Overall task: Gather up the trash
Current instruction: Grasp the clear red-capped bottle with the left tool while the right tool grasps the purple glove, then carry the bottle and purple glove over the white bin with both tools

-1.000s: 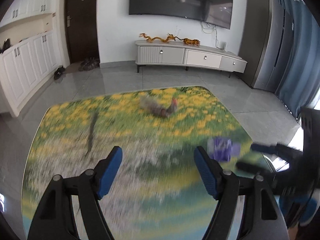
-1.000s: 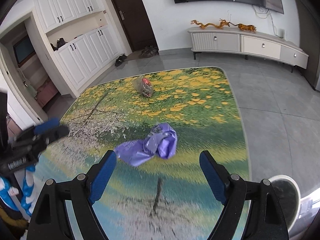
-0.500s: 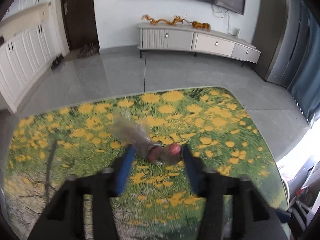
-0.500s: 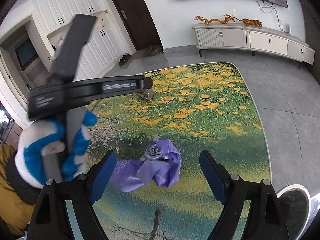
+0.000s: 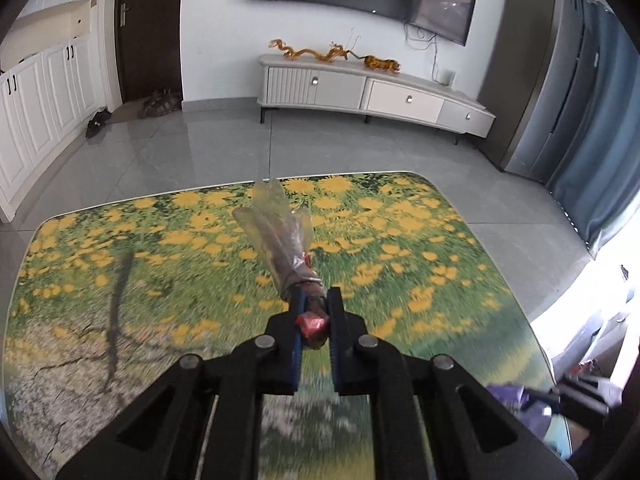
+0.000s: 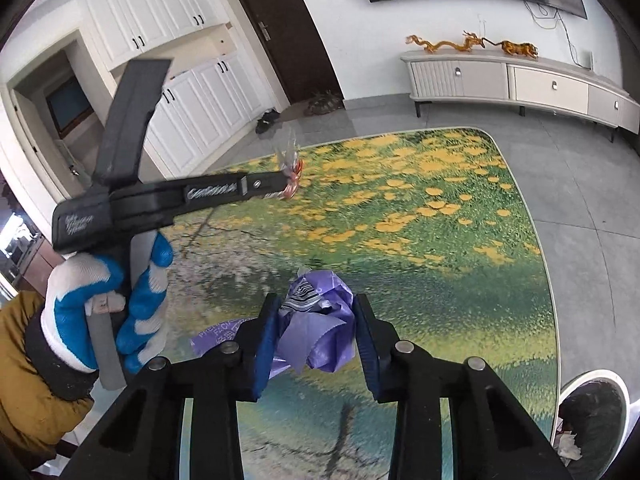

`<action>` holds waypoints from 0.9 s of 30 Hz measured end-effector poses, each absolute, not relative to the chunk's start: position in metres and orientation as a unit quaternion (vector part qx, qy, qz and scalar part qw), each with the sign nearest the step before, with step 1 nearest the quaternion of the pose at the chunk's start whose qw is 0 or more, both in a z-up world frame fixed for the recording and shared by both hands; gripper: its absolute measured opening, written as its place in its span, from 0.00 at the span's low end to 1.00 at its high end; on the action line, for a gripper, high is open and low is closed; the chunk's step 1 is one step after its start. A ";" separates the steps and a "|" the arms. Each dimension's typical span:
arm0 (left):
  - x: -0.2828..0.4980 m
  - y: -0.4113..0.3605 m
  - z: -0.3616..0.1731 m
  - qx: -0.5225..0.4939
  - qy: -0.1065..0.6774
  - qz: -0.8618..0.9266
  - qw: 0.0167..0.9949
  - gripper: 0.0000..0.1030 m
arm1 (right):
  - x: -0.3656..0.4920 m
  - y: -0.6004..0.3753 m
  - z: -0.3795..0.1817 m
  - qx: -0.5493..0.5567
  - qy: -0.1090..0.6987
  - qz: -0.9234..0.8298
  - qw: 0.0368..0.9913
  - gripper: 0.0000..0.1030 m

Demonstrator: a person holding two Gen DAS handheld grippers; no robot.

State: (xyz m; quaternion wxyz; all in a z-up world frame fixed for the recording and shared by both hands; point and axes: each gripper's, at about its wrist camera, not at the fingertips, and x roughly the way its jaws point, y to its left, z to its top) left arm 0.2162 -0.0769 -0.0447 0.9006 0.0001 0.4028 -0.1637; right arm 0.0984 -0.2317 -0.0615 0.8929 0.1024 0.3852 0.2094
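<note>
On the flower-print table [image 5: 440, 280] lies a clear plastic wrapper [image 5: 280, 232] with a red scrap at its near end. My left gripper [image 5: 316, 304] is shut on that end, and the rest of the wrapper sticks out ahead of the fingertips. From the right wrist view, the left gripper [image 6: 286, 186] shows from the side in a gloved hand [image 6: 108, 312], the wrapper [image 6: 290, 156] poking up from its tip. A crumpled purple plastic bag [image 6: 320, 320] fills the gap of my right gripper [image 6: 314, 316]; its jaws are closing and both blue pads touch the bag.
A round bin [image 6: 592, 408] with a dark liner and some paper in it stands off the table's near right corner. A grey tiled floor surrounds the table, with a TV cabinet [image 5: 376, 92] by the far wall and white cupboards [image 6: 180, 92] on the left.
My left gripper has moved forward over the table to the clear wrapper and shut on its red end. My right gripper's jaws have narrowed from wide apart onto the purple bag.
</note>
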 end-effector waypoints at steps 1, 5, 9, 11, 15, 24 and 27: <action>0.213 -0.074 -0.041 -0.001 0.401 -0.165 0.901 0.09 | 0.094 -0.233 -0.059 0.104 0.383 0.209 0.894 0.33; 0.191 -0.060 -0.025 -0.014 0.391 -0.167 0.905 0.09 | 0.081 -0.237 -0.049 0.105 0.376 0.203 0.898 0.33; 0.168 -0.047 -0.014 -0.019 0.382 -0.165 0.909 0.09 | 0.066 -0.242 -0.037 0.106 0.368 0.199 0.902 0.33; 0.156 -0.041 -0.008 -0.018 0.378 -0.163 0.911 0.09 | 0.060 -0.243 -0.032 0.105 0.364 0.197 0.904 0.33; 0.135 -0.029 0.000 -0.022 0.372 -0.163 0.913 0.09 | 0.047 -0.244 -0.021 0.102 0.355 0.194 0.909 0.33; 0.096 -0.016 0.018 -0.016 0.354 -0.167 0.920 0.09 | 0.027 -0.251 -0.005 0.109 0.338 0.187 0.916 0.33; 0.087 -0.018 0.023 -0.015 0.349 -0.172 0.921 0.09 | 0.020 -0.256 -0.001 0.110 0.332 0.183 0.919 0.33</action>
